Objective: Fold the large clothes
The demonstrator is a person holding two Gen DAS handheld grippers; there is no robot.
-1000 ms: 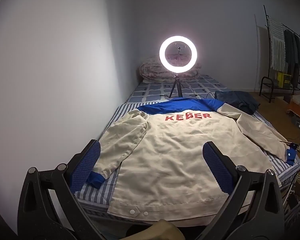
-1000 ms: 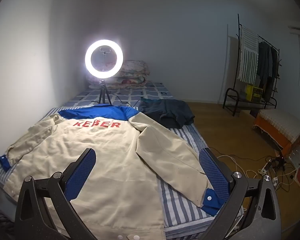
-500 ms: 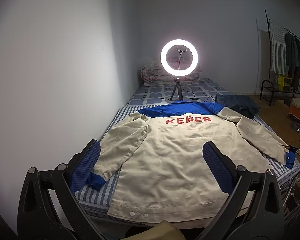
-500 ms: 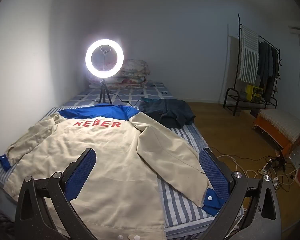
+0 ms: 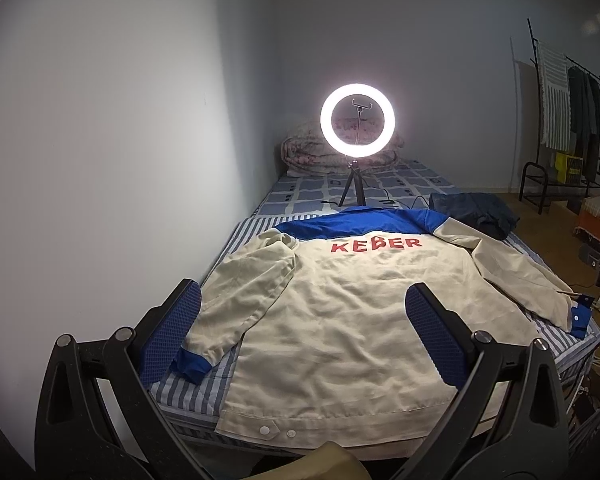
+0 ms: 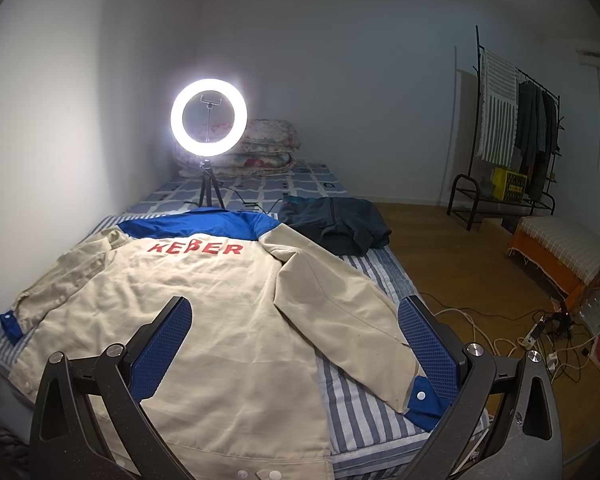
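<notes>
A large beige jacket with a blue yoke, blue cuffs and red lettering lies flat, back up, on the striped bed. It also shows in the right wrist view. Both sleeves spread outward; the left cuff and the right cuff rest near the bed's near corners. My left gripper is open and empty, held above the jacket's hem. My right gripper is open and empty, above the jacket's right side.
A lit ring light on a tripod stands on the bed behind the collar. Dark folded clothes lie at the right. Folded quilts sit at the head. A wall runs along the left. A clothes rack, bench and cables occupy the floor.
The left wrist view has tilted up slightly, so the jacket sits lower in its frame. The right gripper has barely moved. Both stay open.
</notes>
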